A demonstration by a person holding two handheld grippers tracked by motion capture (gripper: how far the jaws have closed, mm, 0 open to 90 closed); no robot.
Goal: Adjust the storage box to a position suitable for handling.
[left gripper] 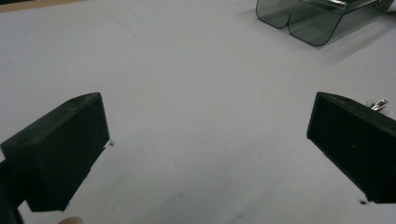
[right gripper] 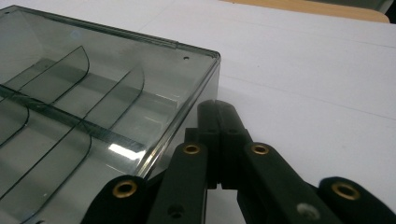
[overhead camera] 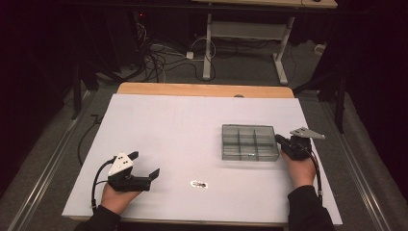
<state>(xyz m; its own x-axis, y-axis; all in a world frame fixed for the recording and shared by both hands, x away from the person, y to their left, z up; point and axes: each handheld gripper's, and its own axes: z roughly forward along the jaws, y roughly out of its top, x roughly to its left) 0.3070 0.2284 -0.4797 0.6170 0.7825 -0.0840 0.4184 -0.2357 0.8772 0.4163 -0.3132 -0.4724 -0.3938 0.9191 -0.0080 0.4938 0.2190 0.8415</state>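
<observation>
Right gripper (right gripper: 215,105) jaws shut, nothing between, tip pressed against right side wall of smoked compartment box (right gripper: 93,116); box lies just left of jaws, long axis across table; likely push/nudge next. Left gripper (overhead camera: 144,166) jaws wide apart, idle, well away; small metal clip (overhead camera: 198,184) just right of it

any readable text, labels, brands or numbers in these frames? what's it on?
None readable.
Smoky clear plastic compartment box: no label or print.
Small shiny metal piece on the white table sheet: too small to tell.
Black left gripper and black right gripper: no markings legible.
</observation>
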